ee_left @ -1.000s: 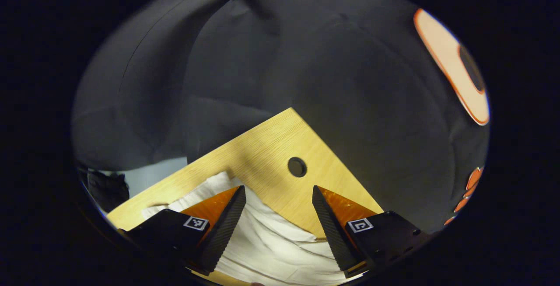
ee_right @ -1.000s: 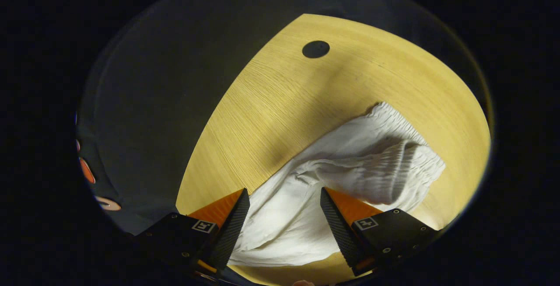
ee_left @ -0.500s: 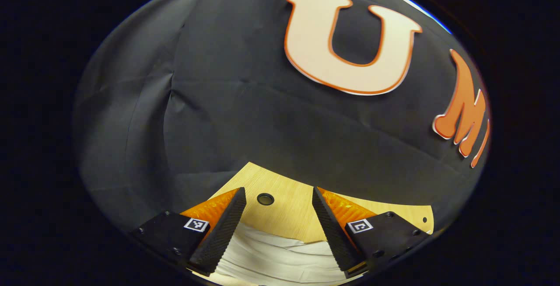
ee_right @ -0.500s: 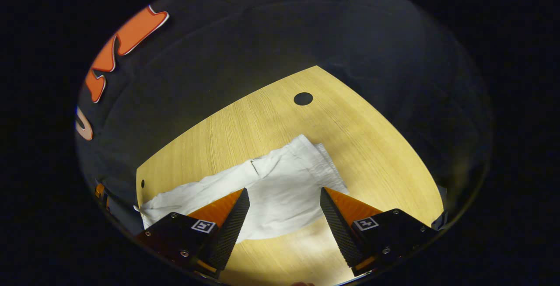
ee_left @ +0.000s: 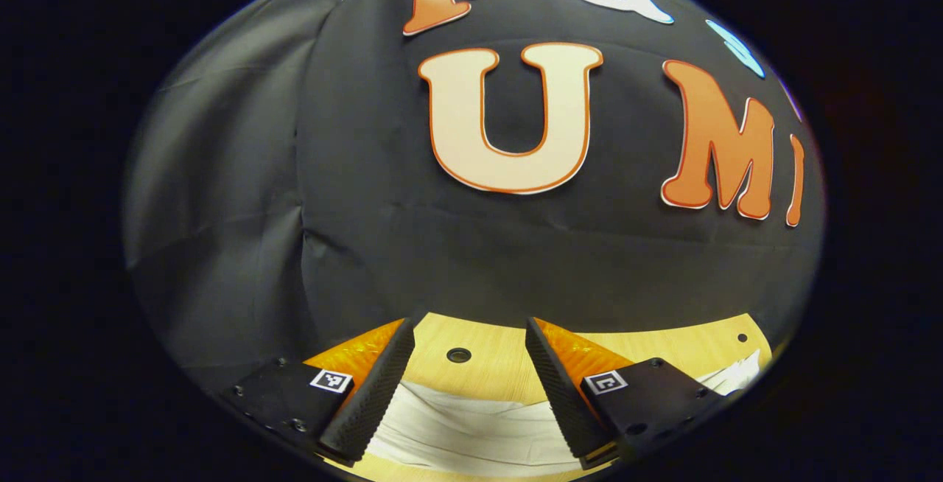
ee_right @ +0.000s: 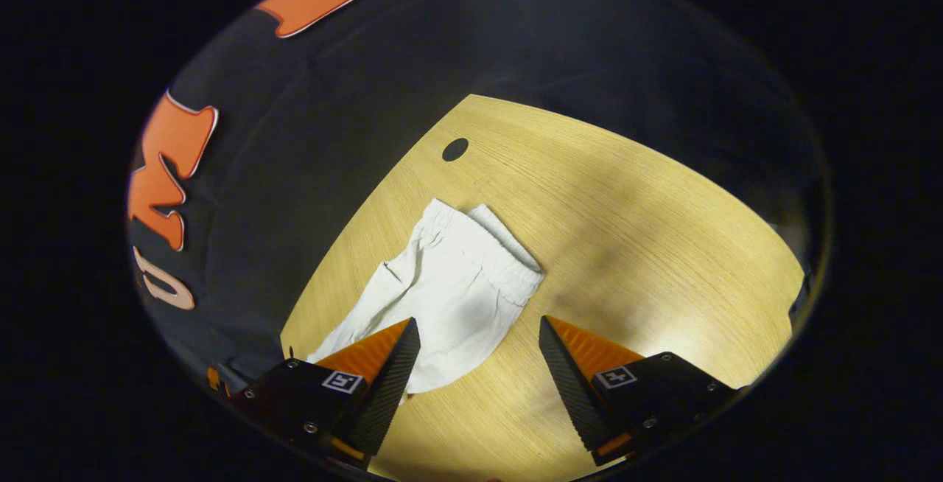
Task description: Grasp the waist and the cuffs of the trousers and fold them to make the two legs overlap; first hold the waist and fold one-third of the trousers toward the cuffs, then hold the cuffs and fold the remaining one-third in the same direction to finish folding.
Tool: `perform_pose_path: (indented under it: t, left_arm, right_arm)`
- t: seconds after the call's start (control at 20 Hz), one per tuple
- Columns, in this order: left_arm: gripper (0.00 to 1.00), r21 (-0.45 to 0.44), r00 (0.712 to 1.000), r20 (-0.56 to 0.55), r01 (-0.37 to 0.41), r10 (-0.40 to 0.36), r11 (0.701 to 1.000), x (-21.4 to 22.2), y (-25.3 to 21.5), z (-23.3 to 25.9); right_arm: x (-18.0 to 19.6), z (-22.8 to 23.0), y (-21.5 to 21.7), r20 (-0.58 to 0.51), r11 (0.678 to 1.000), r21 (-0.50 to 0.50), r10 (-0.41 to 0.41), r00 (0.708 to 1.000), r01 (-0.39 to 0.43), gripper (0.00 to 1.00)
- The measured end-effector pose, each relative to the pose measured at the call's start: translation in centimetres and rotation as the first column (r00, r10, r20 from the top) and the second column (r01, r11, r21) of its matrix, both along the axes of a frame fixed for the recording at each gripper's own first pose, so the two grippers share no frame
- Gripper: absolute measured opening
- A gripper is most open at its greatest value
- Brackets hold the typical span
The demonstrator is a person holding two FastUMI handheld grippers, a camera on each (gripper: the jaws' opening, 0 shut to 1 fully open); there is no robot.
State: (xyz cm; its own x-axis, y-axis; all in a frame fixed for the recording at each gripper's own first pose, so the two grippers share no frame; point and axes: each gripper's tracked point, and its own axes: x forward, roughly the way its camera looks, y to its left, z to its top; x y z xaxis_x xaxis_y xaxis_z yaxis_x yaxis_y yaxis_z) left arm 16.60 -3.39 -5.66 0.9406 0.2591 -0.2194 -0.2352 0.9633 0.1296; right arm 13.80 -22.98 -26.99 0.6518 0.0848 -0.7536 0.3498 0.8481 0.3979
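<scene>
White trousers (ee_right: 453, 287) lie flat on the wooden table (ee_right: 626, 231) in the right gripper view, their elastic waist toward the far right end. My right gripper (ee_right: 479, 327) hangs open above the table, just off the trousers' near edge, with nothing between its fingers. In the left gripper view the trousers (ee_left: 471, 430) show as a white strip low between the fingers. My left gripper (ee_left: 470, 327) is open and holds nothing, raised above the cloth.
The table has a round hole (ee_right: 454, 149) beyond the trousers, also seen as a hole (ee_left: 458, 354) in the left gripper view. The black booth wall (ee_left: 471, 246) rises right behind the table's far edge. Bare wood (ee_right: 648, 194) spreads to the right of the trousers.
Both grippers have lifted and pulled back from the trousers, staying open. The left view has tilted up toward the wall; the trousers now look smaller and flatter in the right view.
</scene>
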Motion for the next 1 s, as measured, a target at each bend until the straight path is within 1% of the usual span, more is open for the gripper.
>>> perform_pose_path:
  t: [0.05, 0.1, 0.15, 0.2, 0.3, 0.35, 0.4, 0.45, 0.5, 0.55, 0.6, 0.65, 0.75, 0.9, 0.95, 1.0]
  left_arm:
    - [0.95, -0.001, 1.000, 0.009, 0.000, 0.000, 1.000, -0.5, -0.1, 0.6]
    - [0.98, -0.002, 1.000, 0.014, 0.000, 0.000, 1.000, -1.2, -0.2, 0.5]
    - [0.95, 0.000, 1.000, 0.018, -0.004, 0.004, 1.000, -1.6, -0.1, 0.7]
    - [0.99, 0.003, 1.000, 0.022, -0.014, 0.014, 1.000, -1.9, 0.1, 1.0]
    - [0.98, 0.001, 0.999, 0.028, -0.029, 0.029, 1.000, -2.6, 0.4, 1.5]
    - [0.95, 0.001, 0.999, 0.028, -0.036, 0.036, 0.999, -2.9, 0.5, 1.6]
    - [0.95, 0.007, 0.999, 0.026, -0.046, 0.046, 0.999, -3.3, 0.8, 1.7]
    - [0.95, 0.018, 0.998, 0.026, -0.057, 0.057, 0.998, -3.7, 1.1, 1.9]
    - [0.98, 0.025, 0.997, 0.024, -0.067, 0.067, 0.997, -4.0, 1.3, 2.0]
    - [0.97, 0.027, 0.997, 0.023, -0.073, 0.073, 0.997, -4.2, 1.6, 2.2]
    - [0.95, 0.027, 0.997, 0.024, -0.079, 0.079, 0.996, -4.5, 1.5, 2.1]
    - [0.95, 0.027, 0.996, 0.021, -0.084, 0.084, 0.996, -4.7, 1.6, 2.1]
    - [0.95, 0.020, 0.995, 0.016, -0.095, 0.094, 0.995, -4.9, 1.5, 1.8]
    - [0.95, 0.009, 0.994, 0.010, -0.108, 0.108, 0.994, -5.4, 1.5, 1.4]
    - [0.94, 0.006, 0.994, 0.009, -0.111, 0.111, 0.994, -5.5, 1.5, 1.2]
    - [0.98, 0.001, 0.993, 0.007, -0.116, 0.116, 0.993, -5.7, 1.3, 1.2]
  right_arm:
    - [0.6, -0.8, -0.4, -0.005, 1.000, 0.001, -0.006, 1.000, 0.006, 0.98]
    - [1.2, -1.4, -1.0, -0.009, 1.000, -0.003, -0.011, 1.000, 0.011, 0.98]
    - [1.6, -1.9, -1.4, -0.013, 1.000, 0.003, -0.017, 1.000, 0.017, 0.98]
    - [2.1, -2.3, -1.8, -0.018, 0.999, 0.016, -0.027, 0.999, 0.027, 0.98]
    - [3.1, -3.3, -2.2, -0.028, 0.998, 0.041, -0.042, 0.999, 0.043, 0.99]
    - [3.5, -3.8, -2.2, -0.032, 0.998, 0.049, -0.041, 0.999, 0.043, 0.99]
    - [3.9, -4.3, -2.2, -0.033, 0.998, 0.056, -0.040, 0.999, 0.042, 0.98]
    - [4.1, -4.7, -2.0, -0.040, 0.997, 0.061, -0.037, 0.998, 0.040, 1.00]
    - [4.3, -5.0, -1.9, -0.047, 0.997, 0.073, -0.033, 0.998, 0.036, 0.98]
    - [5.1, -4.9, -1.6, -0.027, 0.995, 0.091, -0.040, 0.999, 0.043, 0.98]
    - [5.6, -4.8, -1.4, -0.016, 0.994, 0.102, -0.044, 0.999, 0.046, 0.91]
    - [5.8, -4.9, -1.0, -0.015, 0.992, 0.118, -0.042, 0.999, 0.043, 0.98]
    - [5.7, -5.2, -1.3, -0.012, 0.993, 0.105, -0.048, 0.999, 0.049, 0.96]
    - [5.1, -6.1, -2.6, -0.027, 0.995, 0.067, -0.073, 0.997, 0.074, 0.77]
    - [5.3, -6.2, -2.7, -0.028, 0.993, 0.072, -0.089, 0.996, 0.091, 0.50]
    - [5.4, -6.5, -2.6, -0.032, 0.991, 0.086, -0.097, 0.995, 0.100, 0.39]
